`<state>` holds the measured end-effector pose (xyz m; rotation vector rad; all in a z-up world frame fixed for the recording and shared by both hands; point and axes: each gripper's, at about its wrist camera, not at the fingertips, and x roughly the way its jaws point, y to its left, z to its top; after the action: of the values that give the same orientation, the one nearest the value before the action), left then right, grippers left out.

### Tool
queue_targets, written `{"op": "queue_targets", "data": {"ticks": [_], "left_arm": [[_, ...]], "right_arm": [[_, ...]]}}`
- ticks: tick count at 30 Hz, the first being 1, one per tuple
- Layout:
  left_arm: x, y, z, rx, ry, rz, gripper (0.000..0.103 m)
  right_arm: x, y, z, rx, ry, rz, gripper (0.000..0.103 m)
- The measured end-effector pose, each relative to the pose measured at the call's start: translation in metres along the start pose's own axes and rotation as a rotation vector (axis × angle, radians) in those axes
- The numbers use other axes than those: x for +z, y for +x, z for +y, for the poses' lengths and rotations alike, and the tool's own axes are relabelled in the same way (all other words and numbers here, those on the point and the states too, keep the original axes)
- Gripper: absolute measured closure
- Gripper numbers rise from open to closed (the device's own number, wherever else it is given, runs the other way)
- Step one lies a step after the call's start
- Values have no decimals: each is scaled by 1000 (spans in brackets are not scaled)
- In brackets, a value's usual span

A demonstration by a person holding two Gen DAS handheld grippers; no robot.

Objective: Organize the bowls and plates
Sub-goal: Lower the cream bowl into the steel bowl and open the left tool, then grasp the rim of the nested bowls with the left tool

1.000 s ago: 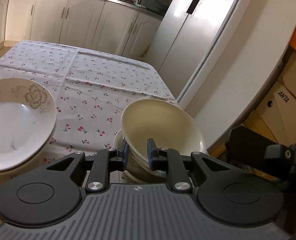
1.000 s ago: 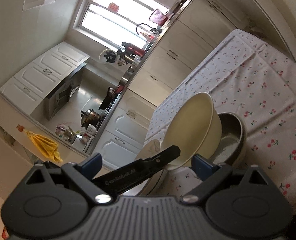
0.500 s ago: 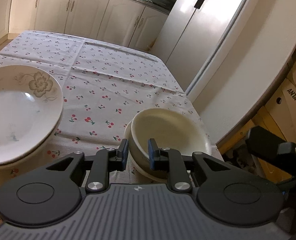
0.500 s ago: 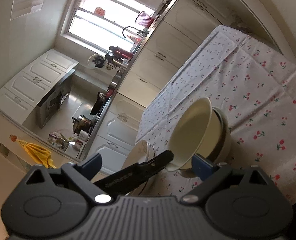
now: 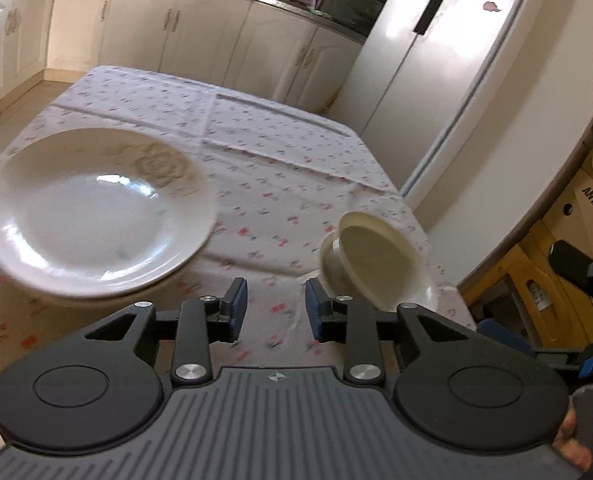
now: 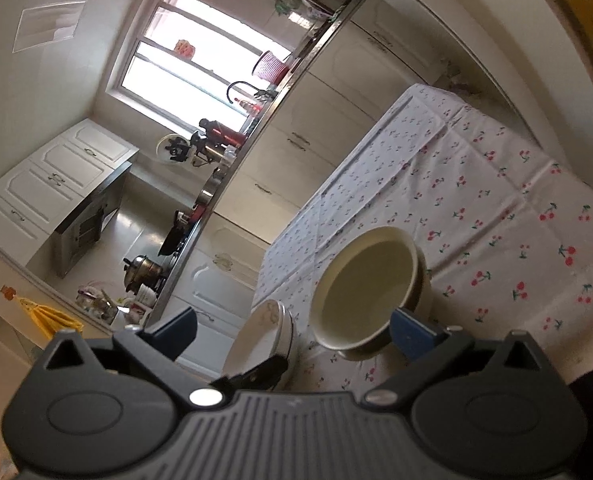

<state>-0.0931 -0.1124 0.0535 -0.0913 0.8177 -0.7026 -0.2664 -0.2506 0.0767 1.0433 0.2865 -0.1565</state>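
Note:
A cream bowl [image 5: 380, 260] sits nested in another bowl [image 5: 330, 266] near the table's right corner; it also shows in the right wrist view [image 6: 364, 288]. My left gripper [image 5: 275, 312] is open and empty, just in front of and left of the bowls. A large white plate with a flower print [image 5: 96, 212] rests on top of a plate stack at the left; the stack shows in the right wrist view [image 6: 262, 342]. My right gripper [image 6: 292, 334] is open and empty, tilted, just short of the bowls.
The table has a cherry-print cloth [image 5: 280, 152]. A fridge [image 5: 448, 64] stands right of the table, and cabinets [image 5: 176, 36] run along the back. Cardboard boxes [image 5: 588, 208] sit at the far right, past the table's right edge.
My left gripper has let go of the cream bowl, opened, and drawn back and left. The bowl now rests in the lower bowl. The plate stack looks nearer in the left view.

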Motion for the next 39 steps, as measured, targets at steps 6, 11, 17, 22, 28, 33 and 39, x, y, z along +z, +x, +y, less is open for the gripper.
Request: {"op": "queue_targets", "data": {"ticks": [6,11,17,22,28,33,39], "left_arm": [[-13,-24,13,27,13,-3,55],[-21,-35,24,58,-3,3,50],[-25,-49,34,83,-21,-2,45],[-24,-65,37,116,-21,-38,39],[-22,-77,41,135,-16,-61,31],[-21,-85,42,141,-19,-73,26],[-16,-100,43,126,-27,-93,16]], "right_arm": [[-8,-4,-3,-25,42,-29,1],[-16,-8,3,-56,28,-35,1],[-26,-14,7,-80,27,-34,1],[-31,-21,14,-116,3,-36,1],[-35,-22,29,-196,-100,-25,1],[-36,-21,37,-226,-152,-23,1],[-35,-27,45,-220,-154,-17,1]]}}
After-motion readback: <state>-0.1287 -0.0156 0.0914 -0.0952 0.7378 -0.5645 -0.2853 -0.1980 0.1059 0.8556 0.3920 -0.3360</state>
